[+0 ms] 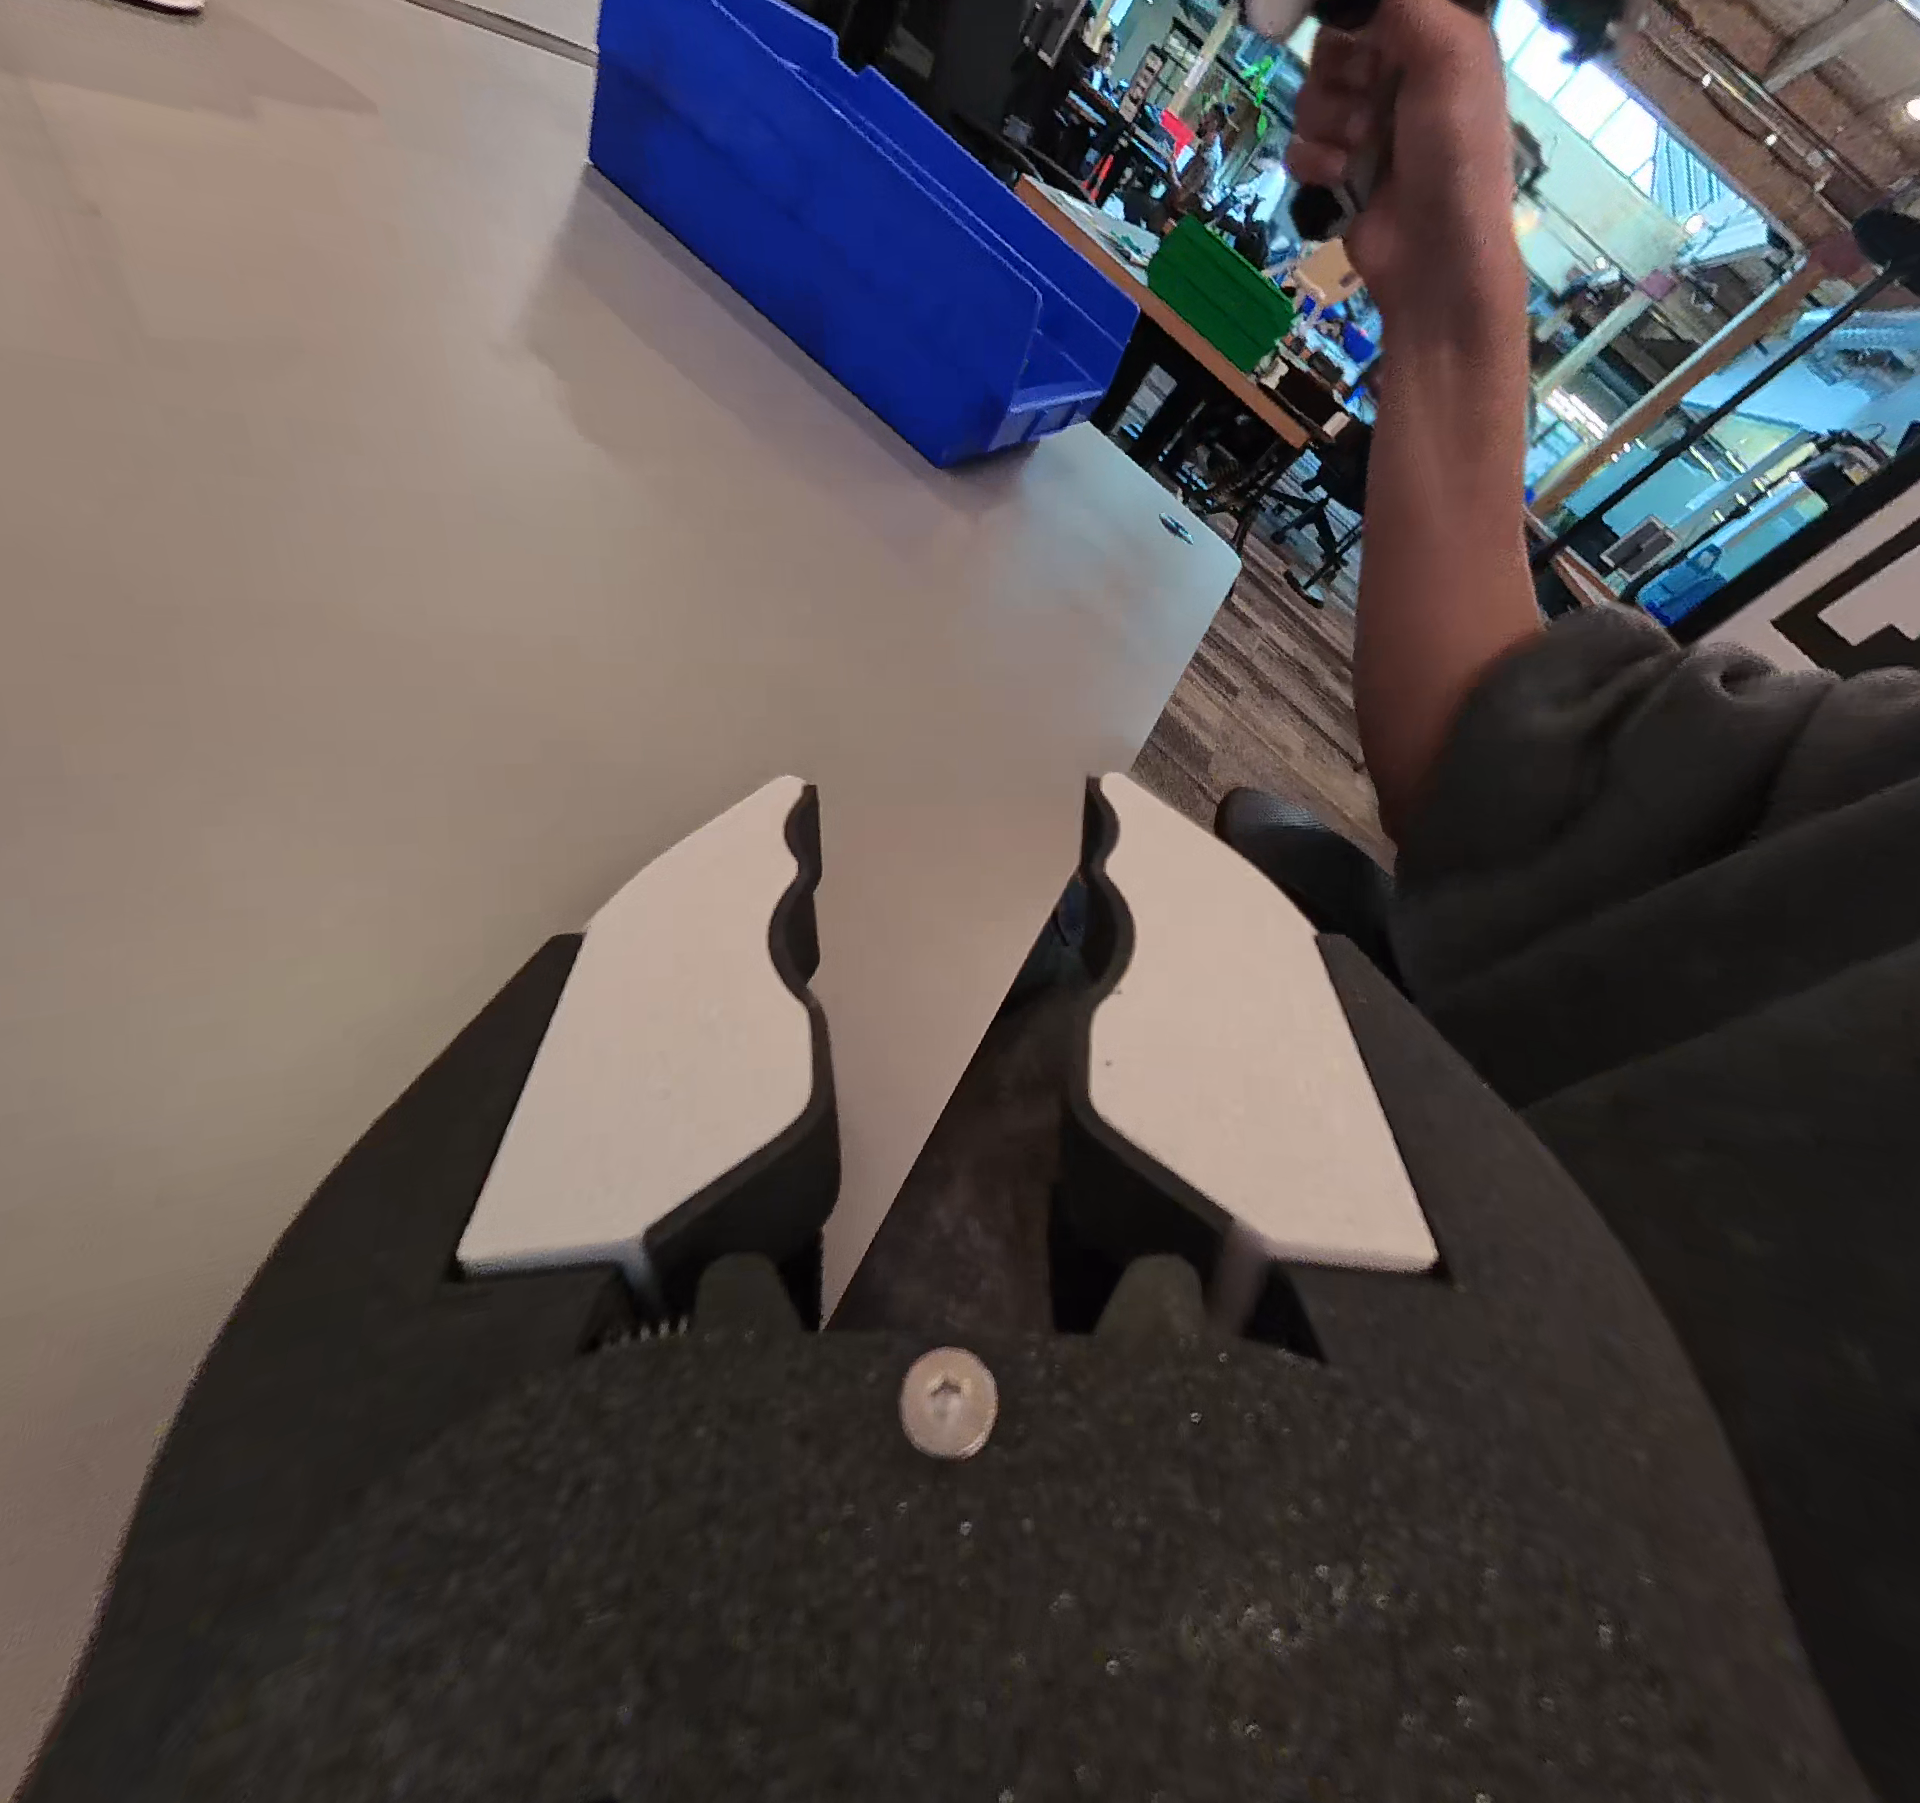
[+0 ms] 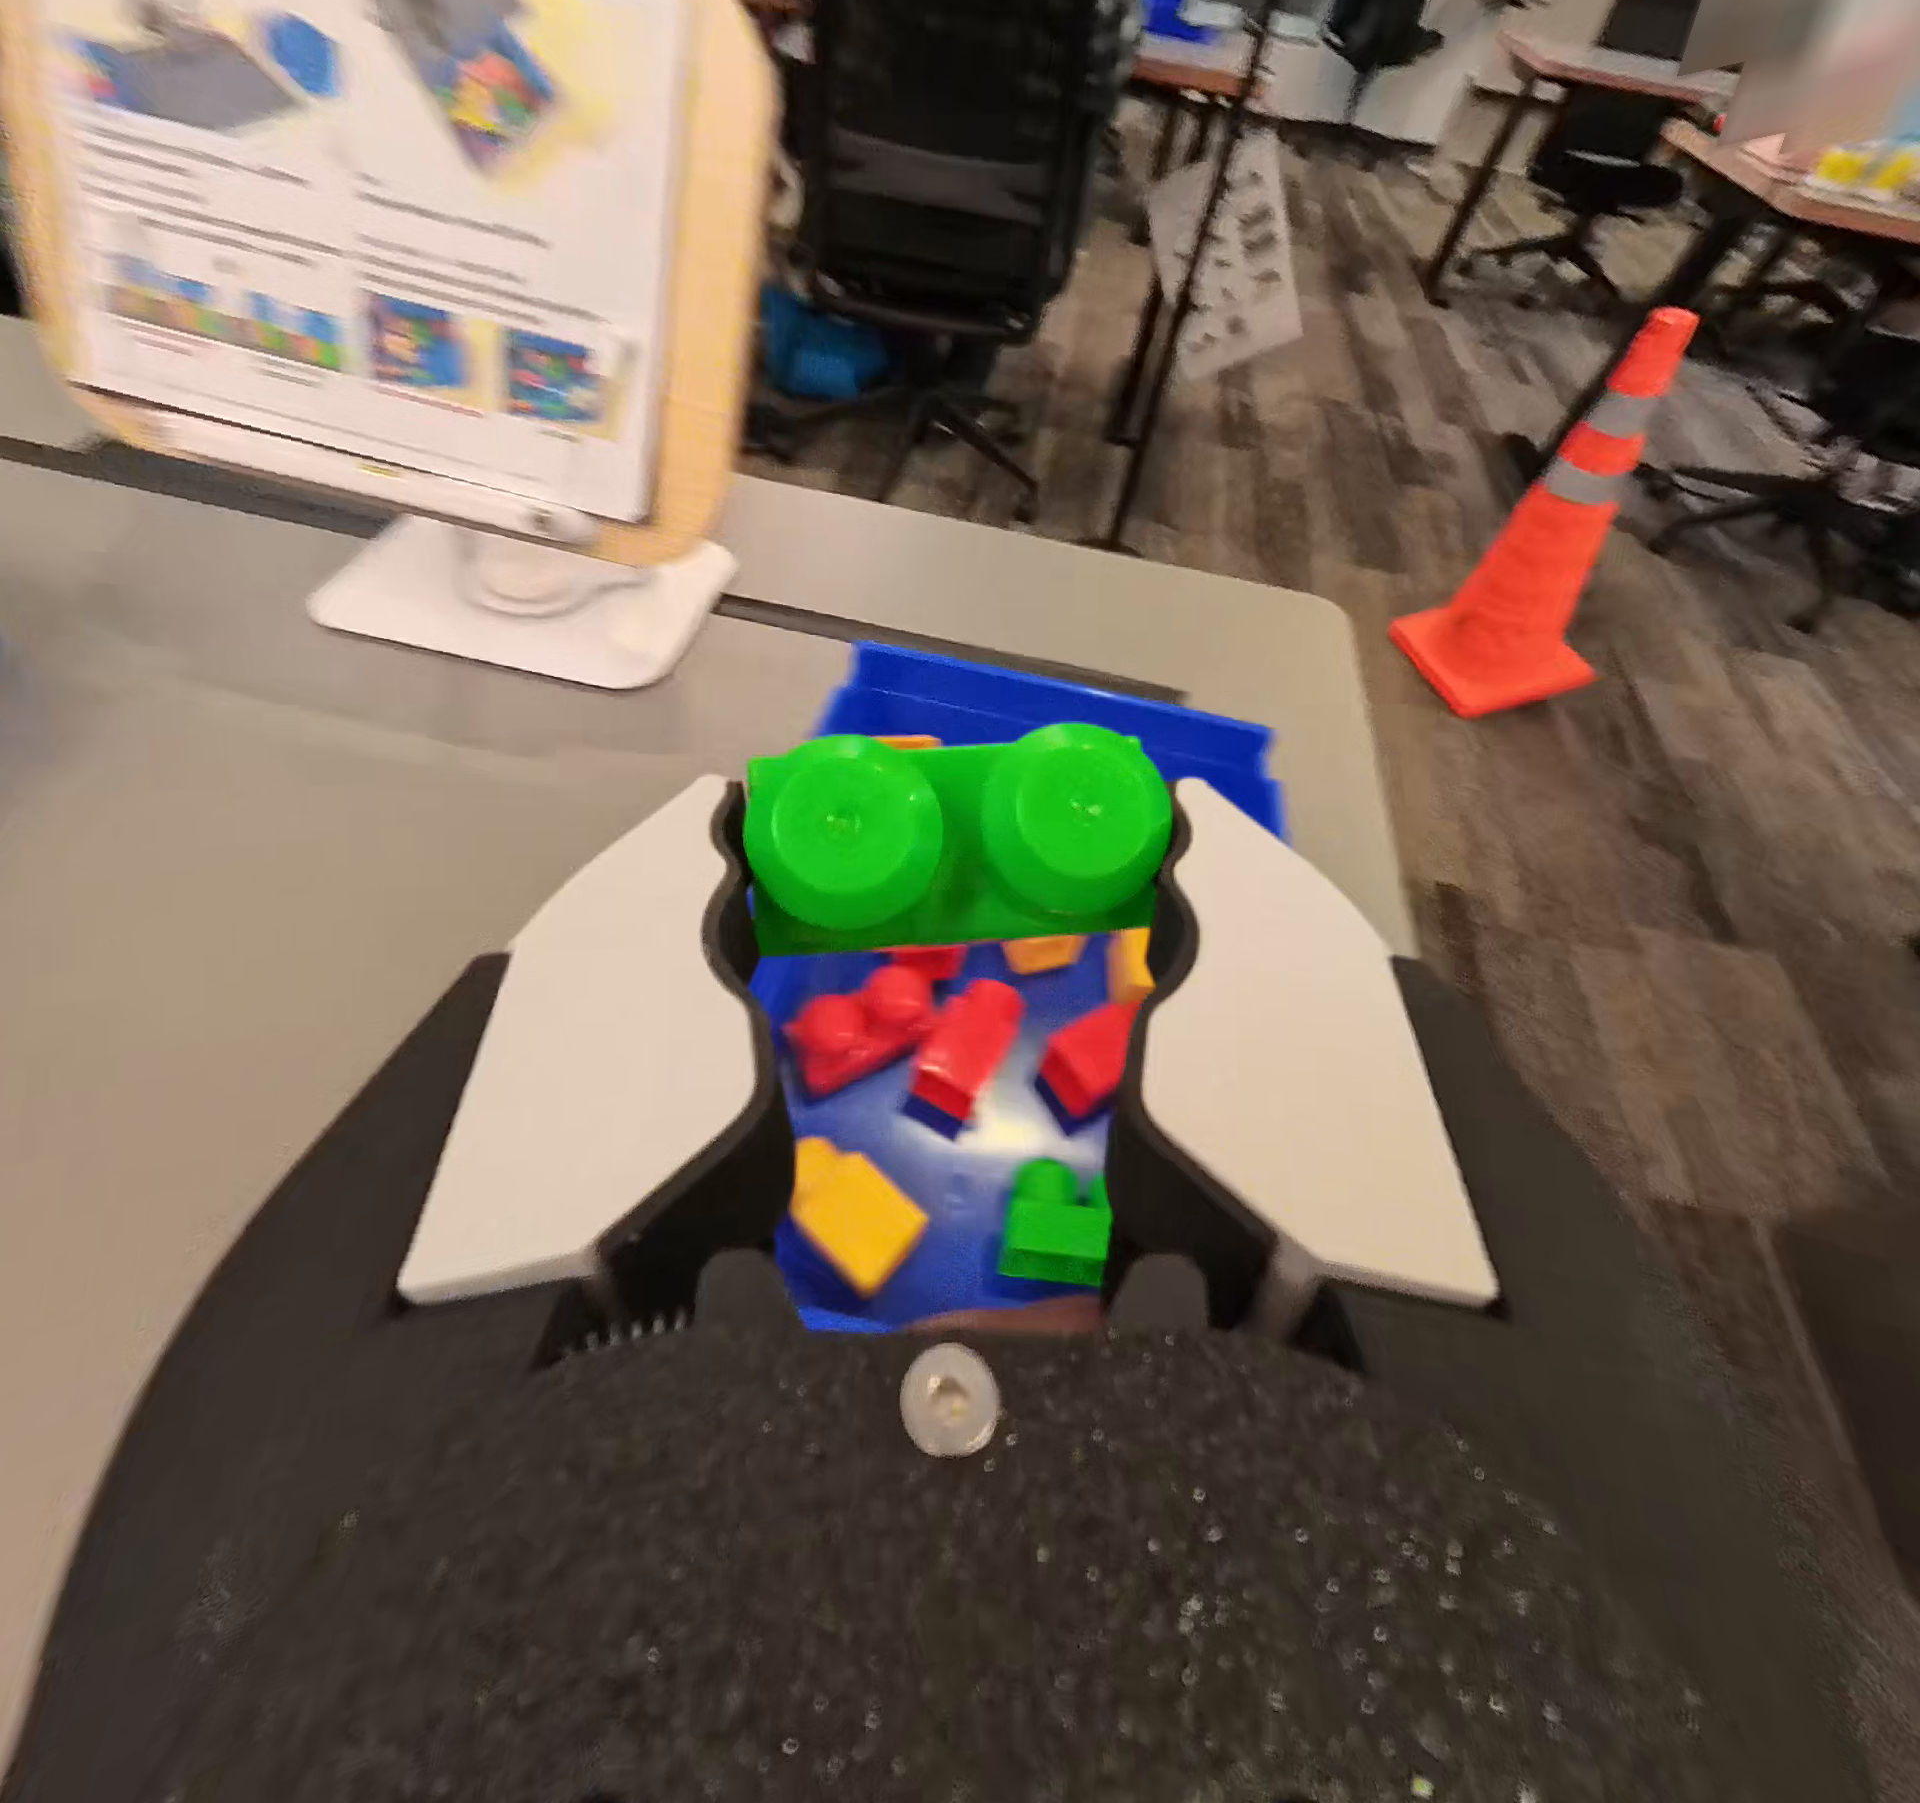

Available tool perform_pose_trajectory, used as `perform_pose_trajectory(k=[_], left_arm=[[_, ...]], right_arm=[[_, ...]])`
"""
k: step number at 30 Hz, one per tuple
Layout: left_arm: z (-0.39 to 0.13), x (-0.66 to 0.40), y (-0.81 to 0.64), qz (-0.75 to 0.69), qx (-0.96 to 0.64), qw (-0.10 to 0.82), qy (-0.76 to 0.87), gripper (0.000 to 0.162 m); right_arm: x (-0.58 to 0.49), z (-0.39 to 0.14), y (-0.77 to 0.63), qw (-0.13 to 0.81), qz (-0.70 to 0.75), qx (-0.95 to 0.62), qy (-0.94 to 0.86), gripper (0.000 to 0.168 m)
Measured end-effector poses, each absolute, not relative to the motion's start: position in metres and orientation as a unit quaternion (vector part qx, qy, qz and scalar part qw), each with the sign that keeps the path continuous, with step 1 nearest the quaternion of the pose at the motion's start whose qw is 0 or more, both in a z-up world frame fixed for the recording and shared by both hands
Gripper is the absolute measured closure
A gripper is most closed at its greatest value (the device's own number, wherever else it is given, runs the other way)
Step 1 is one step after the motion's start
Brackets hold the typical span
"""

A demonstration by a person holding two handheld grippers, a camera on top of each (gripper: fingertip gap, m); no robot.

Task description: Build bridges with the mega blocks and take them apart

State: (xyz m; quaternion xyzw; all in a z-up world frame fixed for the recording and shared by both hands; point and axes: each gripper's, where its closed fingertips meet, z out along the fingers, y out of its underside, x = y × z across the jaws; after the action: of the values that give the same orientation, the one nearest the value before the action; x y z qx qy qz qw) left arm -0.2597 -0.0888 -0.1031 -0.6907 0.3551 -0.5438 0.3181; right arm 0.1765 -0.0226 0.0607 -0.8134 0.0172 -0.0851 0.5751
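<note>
A bright green two-stud plastic block [image 2: 951,844] is clamped between the tips of the right gripper [image 2: 958,854], whose grey-faced, black-edged fingers [image 2: 613,1057] press against the block's two short ends; the studs are turned toward the camera. The block is held in the air above a blue plastic bin [image 2: 1060,693] that stands on the grey table [image 2: 260,870] near its far right corner. Inside the bin, seen between the fingers, loose blocks are scattered: red blocks [image 2: 935,1047] in the middle, a yellow block [image 2: 852,1223] nearer on the left, and a small green block [image 2: 1055,1228] nearer on the right.

The left gripper [image 1: 948,797] is parted moderately, with nothing between its fingers [image 1: 665,1057] and nothing touched; only the table's near edge [image 1: 935,1078] is seen through the gap. In the left wrist view the bin [image 1: 831,226] lies farther off, and to its right a hand [image 1: 1392,143] is raised high, gripping the handle of the other tool.

A paper instruction sheet on a white stand [image 2: 353,195] is set on the table's far left side. An orange traffic cone [image 2: 1538,548] stands on the floor beyond the table's right edge.
</note>
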Motion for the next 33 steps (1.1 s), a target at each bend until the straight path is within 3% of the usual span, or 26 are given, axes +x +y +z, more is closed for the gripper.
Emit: perform_pose_trajectory(k=[11,16,19,26,29,33], left_arm=[[-0.116,-0.236,-0.105,-0.516,-0.684,0.298,0.42,0.114],[-0.119,-0.239,-0.103,-0.518,-0.688,0.293,0.415,0.114],[-0.117,-0.241,-0.101,-0.518,-0.688,0.297,0.413,0.114],[-0.121,-0.24,-0.106,-0.517,-0.689,0.289,0.419,0.114],[-0.121,-0.241,-0.109,-0.515,-0.688,0.288,0.422,0.114],[-0.121,-0.245,-0.108,-0.514,-0.69,0.291,0.419,0.114]], right_arm=[[0.248,-0.117,0.0,0.237,-0.101,-0.965,-0.04,0.094],[0.263,-0.133,0.03,0.247,-0.147,-0.957,-0.045,0.094],[0.264,-0.138,0.052,0.257,-0.1,-0.961,-0.012,0.093],[0.286,-0.168,0.069,0.2,-0.119,-0.972,0.016,0.09],[0.28,-0.149,0.066,0.233,-0.126,-0.964,0.016,0.077],[0.23,-0.076,0.04,0.387,-0.109,-0.915,0.008,0.079]])
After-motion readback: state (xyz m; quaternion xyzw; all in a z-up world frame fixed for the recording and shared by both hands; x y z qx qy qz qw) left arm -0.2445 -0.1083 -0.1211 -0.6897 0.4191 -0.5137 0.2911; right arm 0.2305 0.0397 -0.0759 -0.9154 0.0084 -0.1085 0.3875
